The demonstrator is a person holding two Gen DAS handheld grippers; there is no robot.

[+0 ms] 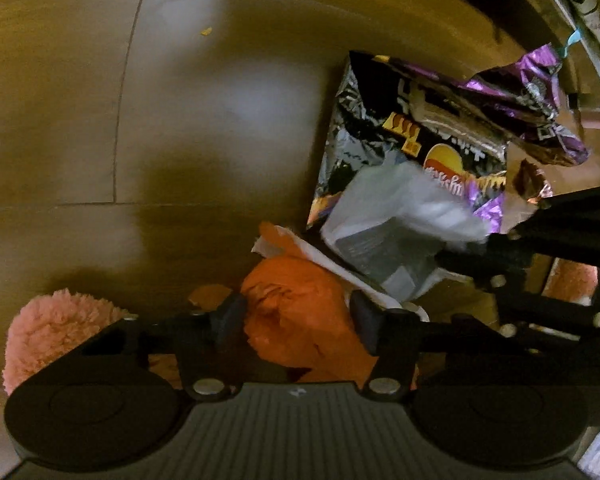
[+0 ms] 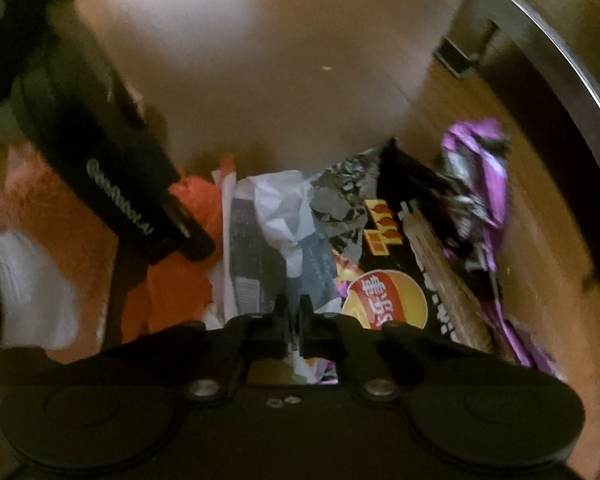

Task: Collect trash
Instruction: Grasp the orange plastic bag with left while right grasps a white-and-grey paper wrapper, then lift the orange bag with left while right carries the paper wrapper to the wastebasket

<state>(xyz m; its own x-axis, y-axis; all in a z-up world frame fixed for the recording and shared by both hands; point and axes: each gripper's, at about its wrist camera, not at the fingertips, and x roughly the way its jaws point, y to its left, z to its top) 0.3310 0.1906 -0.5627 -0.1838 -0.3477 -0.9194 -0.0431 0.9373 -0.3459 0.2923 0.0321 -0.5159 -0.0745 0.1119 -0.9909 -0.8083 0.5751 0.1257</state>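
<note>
Left hand-held gripper (image 1: 298,314) grasping orange bag (image 1: 300,312), right hand-held gripper (image 2: 294,316) clenched on white wrapper (image 2: 276,204); lift both slowly, keeping pinches firm.

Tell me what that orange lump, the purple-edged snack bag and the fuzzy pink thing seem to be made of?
Orange lump: probably thin plastic film, matte; it is bunched into soft folds between the left tongs.
Snack bag: likely metallised foil plastic, glossy; its torn inside is silvery and crinkled.
Pink thing: plush or fleece fabric, judging by the shaggy pile; what it is I cannot tell.
</note>
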